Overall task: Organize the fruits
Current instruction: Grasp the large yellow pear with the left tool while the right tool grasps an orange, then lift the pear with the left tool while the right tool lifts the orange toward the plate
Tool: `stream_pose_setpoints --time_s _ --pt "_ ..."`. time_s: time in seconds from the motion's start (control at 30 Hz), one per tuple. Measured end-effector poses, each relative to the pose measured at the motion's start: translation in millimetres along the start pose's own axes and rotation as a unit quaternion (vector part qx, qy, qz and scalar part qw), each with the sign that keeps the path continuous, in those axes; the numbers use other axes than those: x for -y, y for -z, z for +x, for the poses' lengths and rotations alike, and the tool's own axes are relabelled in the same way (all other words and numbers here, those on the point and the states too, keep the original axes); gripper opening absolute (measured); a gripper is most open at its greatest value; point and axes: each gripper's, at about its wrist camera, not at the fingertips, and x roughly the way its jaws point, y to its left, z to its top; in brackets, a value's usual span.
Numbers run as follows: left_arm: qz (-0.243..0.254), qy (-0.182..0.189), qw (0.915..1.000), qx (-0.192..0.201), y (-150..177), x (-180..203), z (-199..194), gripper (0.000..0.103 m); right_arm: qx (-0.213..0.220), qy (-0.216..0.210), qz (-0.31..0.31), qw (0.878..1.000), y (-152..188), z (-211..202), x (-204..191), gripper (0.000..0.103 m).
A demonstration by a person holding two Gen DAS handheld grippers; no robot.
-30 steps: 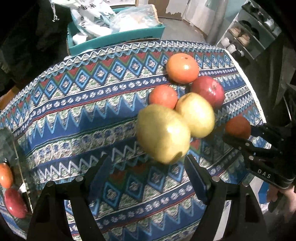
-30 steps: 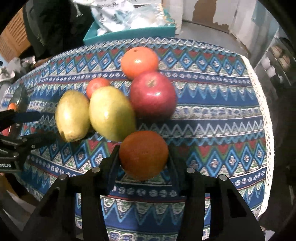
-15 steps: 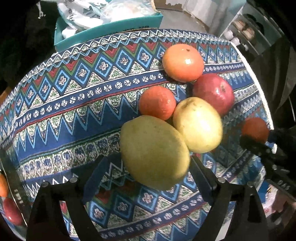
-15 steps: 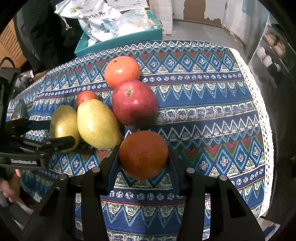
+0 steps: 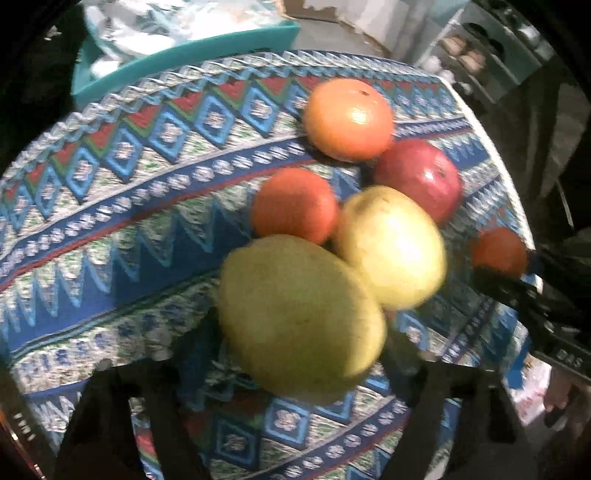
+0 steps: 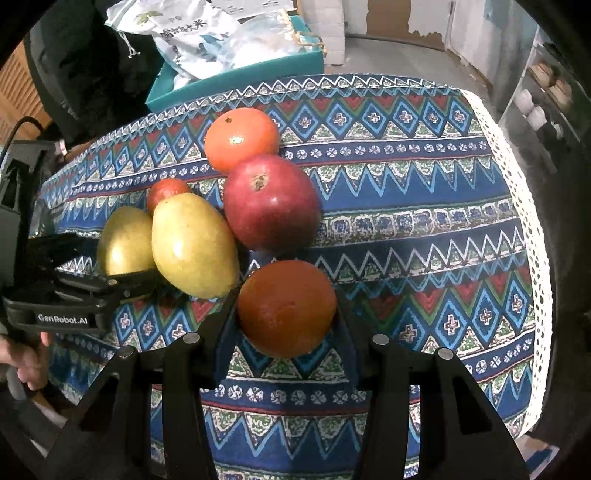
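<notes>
1. The right tongs [image 6: 286, 332] pinch a dark orange [image 6: 286, 308] between their pads, just above the worktop [image 6: 424, 236].
2. The left tongs [image 5: 295, 354] have just been closing around the nearest yellow-green mango [image 5: 299, 314]. That view is blurred, so whether the pads press it yet cannot be told. A hand [image 6: 22, 354] grips their handle.
3. The worktop wears a woven cloth [image 6: 406, 184] in blue, red, green and white bands of zigzags and diamonds, with a white lace edge [image 6: 524, 206] to the right of the right tongs.
4. Just beyond the right tongs lie a second mango [image 6: 194, 247] touching the first, and a red apple [image 6: 271, 201].
5. A small orange [image 6: 168, 190] peeks out behind the mangoes, and a large orange [image 6: 242, 140] sits past the apple, touching it.
6. Beyond the worktop's far edge stands a teal bin [image 6: 236, 72] holding printed plastic bags [image 6: 192, 33].
7. Farther back are grey floor, a wall with peeling paint [image 6: 406, 18], and, far right, open shelves [image 6: 543, 96] with small items.
</notes>
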Motion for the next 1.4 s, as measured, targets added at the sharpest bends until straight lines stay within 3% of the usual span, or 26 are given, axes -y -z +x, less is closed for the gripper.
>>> stream_pose_setpoints --time_s 0.4,1.4 --pt "0.035 -0.039 0.9984 0.021 21 10 -17 0.076 0.019 0.008 -0.02 1.0 -3 -10 -10 0.047" --pt "0.004 -0.041 0.9916 0.122 59 -6 -150 0.076 0.102 -0.007 -0.049 0.994 -20 -96 -58 0.047"
